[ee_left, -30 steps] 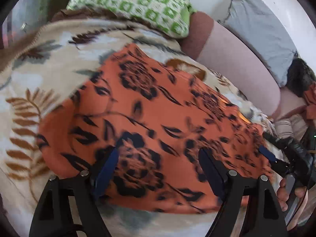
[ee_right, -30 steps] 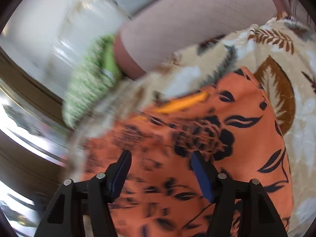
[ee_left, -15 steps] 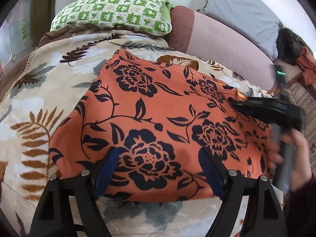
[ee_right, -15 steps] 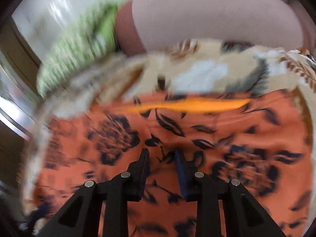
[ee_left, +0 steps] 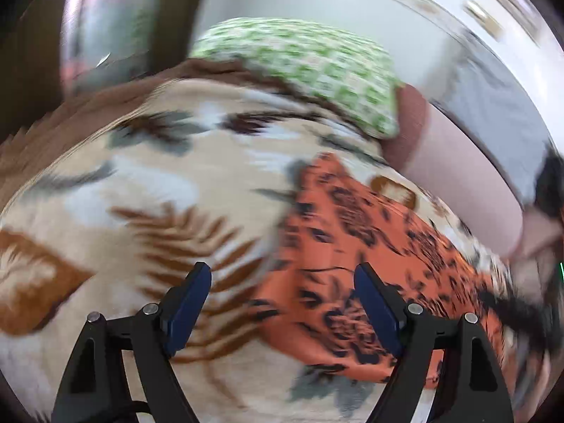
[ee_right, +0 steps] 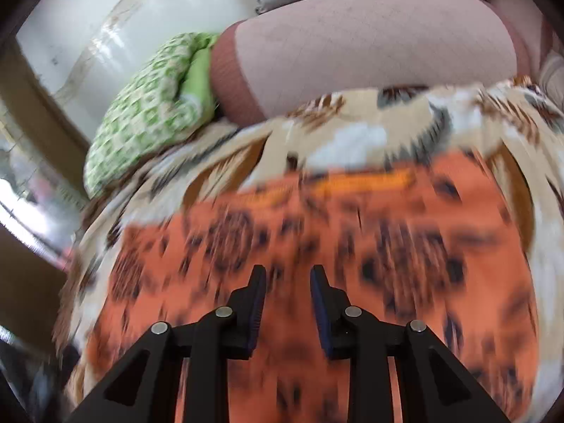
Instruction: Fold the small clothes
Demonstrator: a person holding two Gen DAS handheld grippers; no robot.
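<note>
While I set up a fold, the orange black-flowered cloth garment (ee_right: pixel 317 246) lies flat on the leaf-print blanket (ee_left: pixel 141 183): beneath my narrowed, empty right gripper (ee_right: pixel 287 303); right of my wide, empty left gripper (ee_left: pixel 282 303).

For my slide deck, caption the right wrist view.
Right gripper, narrowly parted, above an orange floral garment on a leaf-print blanket.
</note>
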